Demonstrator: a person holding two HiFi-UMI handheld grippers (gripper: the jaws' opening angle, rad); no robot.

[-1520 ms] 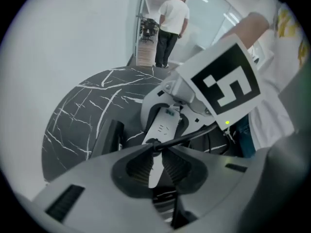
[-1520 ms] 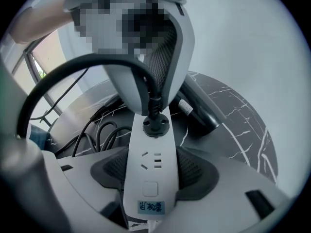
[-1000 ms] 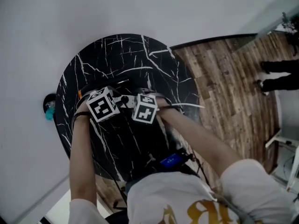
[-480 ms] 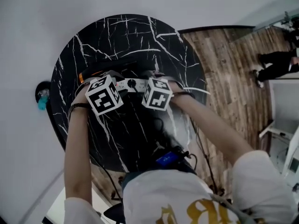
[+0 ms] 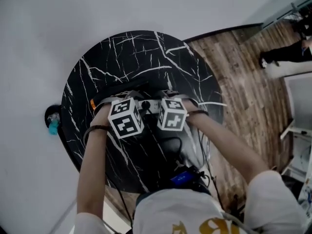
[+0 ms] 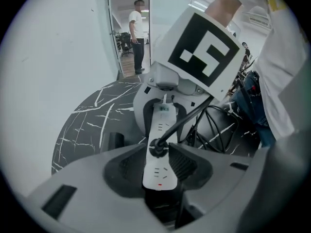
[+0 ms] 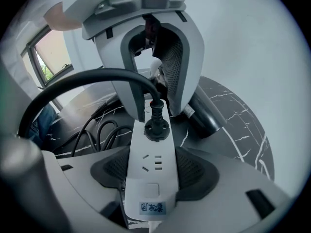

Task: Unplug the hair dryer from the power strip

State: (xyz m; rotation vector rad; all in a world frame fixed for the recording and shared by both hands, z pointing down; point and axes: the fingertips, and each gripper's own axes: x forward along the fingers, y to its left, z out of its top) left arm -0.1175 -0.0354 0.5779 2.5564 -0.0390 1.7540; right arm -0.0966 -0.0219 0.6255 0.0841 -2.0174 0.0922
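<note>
Reference item: the white power strip (image 5: 148, 104), which lies across the middle of the round black marble table (image 5: 131, 52).

1. Left end of the power strip. The left gripper (image 6: 156, 165) straddles this end, which carries a small red mark. Its jaws have just been opening and now stand spread. The strip lies between them, but the pads are not clamped on it.

2. Middle of the power strip. The black plug (image 7: 156, 126) sits fully seated in a socket. Its black cable (image 7: 87, 79) arcs up and away from the strip.

3. Right end of the power strip. The right gripper (image 7: 151, 171) pinches this end, with one pad pressed against each long side.

4. Right of the power strip, in the right gripper view. The dark hair dryer (image 7: 203, 114) lies on the table just beside the strip.
</note>
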